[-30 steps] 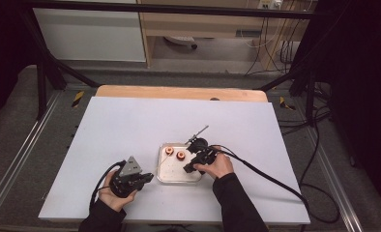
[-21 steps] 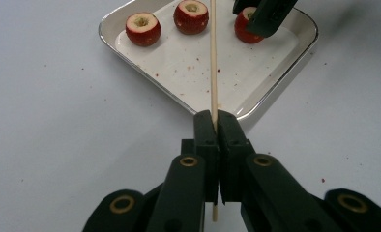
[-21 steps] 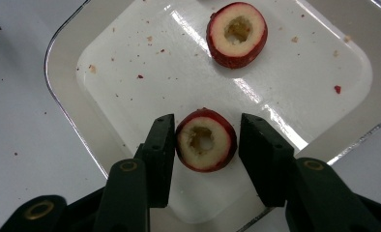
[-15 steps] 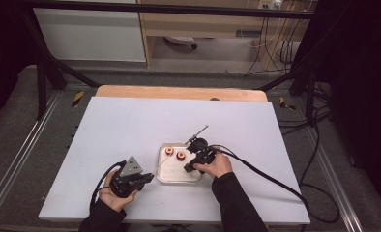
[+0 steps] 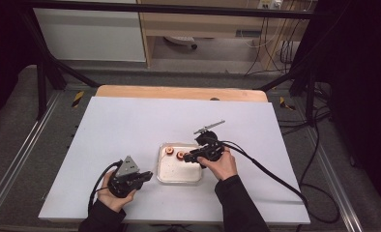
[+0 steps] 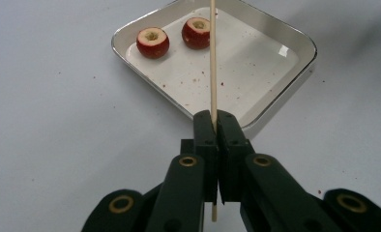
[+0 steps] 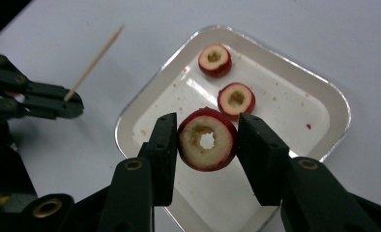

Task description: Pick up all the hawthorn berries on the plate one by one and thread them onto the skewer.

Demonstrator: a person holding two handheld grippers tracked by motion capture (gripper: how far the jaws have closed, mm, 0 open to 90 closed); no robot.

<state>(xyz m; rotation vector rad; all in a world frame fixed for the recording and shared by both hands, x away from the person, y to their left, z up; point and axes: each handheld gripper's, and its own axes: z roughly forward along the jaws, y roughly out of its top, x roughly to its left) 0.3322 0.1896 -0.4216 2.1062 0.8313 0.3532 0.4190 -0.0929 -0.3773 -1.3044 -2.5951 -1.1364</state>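
Little has moved; the right gripper (image 7: pixel 205 145) still pinches a fruit ring (image 7: pixel 207 139) above the tray (image 7: pixel 324 145). The left gripper (image 6: pixel 216 123) squeezes a stick (image 6: pixel 212 58) beside it. Next, I think, the stick must poke through the ring's hole.

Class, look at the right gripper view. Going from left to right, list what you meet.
Left claw → wooden skewer it grips → fruit ring held in the right claw → cored fruit piece lying in the tray → tray's right rim.
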